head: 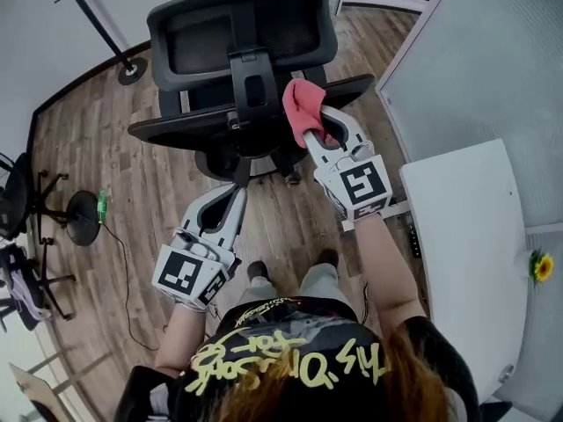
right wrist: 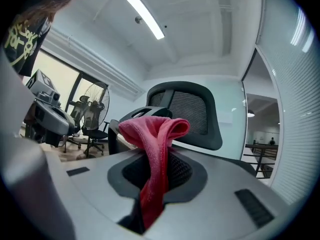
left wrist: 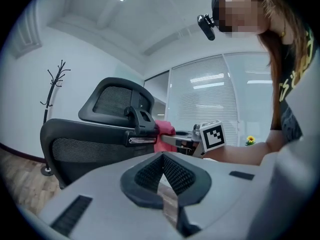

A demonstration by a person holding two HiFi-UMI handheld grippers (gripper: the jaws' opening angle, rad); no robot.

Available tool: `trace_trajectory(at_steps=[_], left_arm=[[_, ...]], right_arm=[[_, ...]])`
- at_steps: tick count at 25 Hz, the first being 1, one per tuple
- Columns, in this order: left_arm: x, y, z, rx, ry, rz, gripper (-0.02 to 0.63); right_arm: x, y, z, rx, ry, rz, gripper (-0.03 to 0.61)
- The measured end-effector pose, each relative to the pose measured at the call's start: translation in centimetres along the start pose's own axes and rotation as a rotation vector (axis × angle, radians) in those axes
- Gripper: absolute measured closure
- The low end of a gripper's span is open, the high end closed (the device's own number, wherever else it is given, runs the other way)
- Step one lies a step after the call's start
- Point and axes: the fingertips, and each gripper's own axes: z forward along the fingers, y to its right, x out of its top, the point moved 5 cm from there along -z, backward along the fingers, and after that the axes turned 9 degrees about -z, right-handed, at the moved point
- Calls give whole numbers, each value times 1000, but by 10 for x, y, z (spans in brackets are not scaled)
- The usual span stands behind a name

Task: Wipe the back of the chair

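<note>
A black mesh office chair [head: 242,60] stands in front of me with its back [head: 176,128] towards me. My right gripper [head: 318,134] is shut on a folded pink cloth [head: 301,104], held at the right end of the chair back's top edge. The right gripper view shows the cloth [right wrist: 155,149] pinched between the jaws, with the headrest [right wrist: 187,109] beyond. Lower and to the left, my left gripper [head: 236,192] hangs behind the chair base, its jaws shut on nothing. In the left gripper view the chair back [left wrist: 85,149] and the cloth [left wrist: 164,134] are ahead.
A white desk [head: 471,253] and a frosted partition [head: 493,69] stand close on the right. A coat stand base [head: 132,70] is at the far left, with other chairs [head: 26,209] and a floor cable [head: 123,271] left on the wood floor.
</note>
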Motion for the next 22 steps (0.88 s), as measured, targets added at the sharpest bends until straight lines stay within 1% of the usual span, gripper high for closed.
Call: trace_trajectory(at_steps=[2,5,7,10,13,16,19,22], left_arm=[[-5,8,12,23,-10,12,620],[-11,20,26,48,-24,36,620],[-14,27,36,54,-32,36,620],[-19,34,53,53,-42,35,620],[-26,37,72,52,-61,37,620],[-33,42,89,33,-85,42,620],[-42,48,105,5,-111,44,620],[-50,52,118,-17,-136,48,620]], right_arm=[[-6,15,0,12,-3,5,517],[-16,37,-5,44,10,65,517],[-23,51,-12,48,16,87,517],[-37,75,-25,3,7,121,517],[-56,101,-36,-36,3,191,517],[-78,123,-46,-76,4,256,517],[-98,138,-53,-108,4,316,517],[-112,146,-55,-152,7,335,517]])
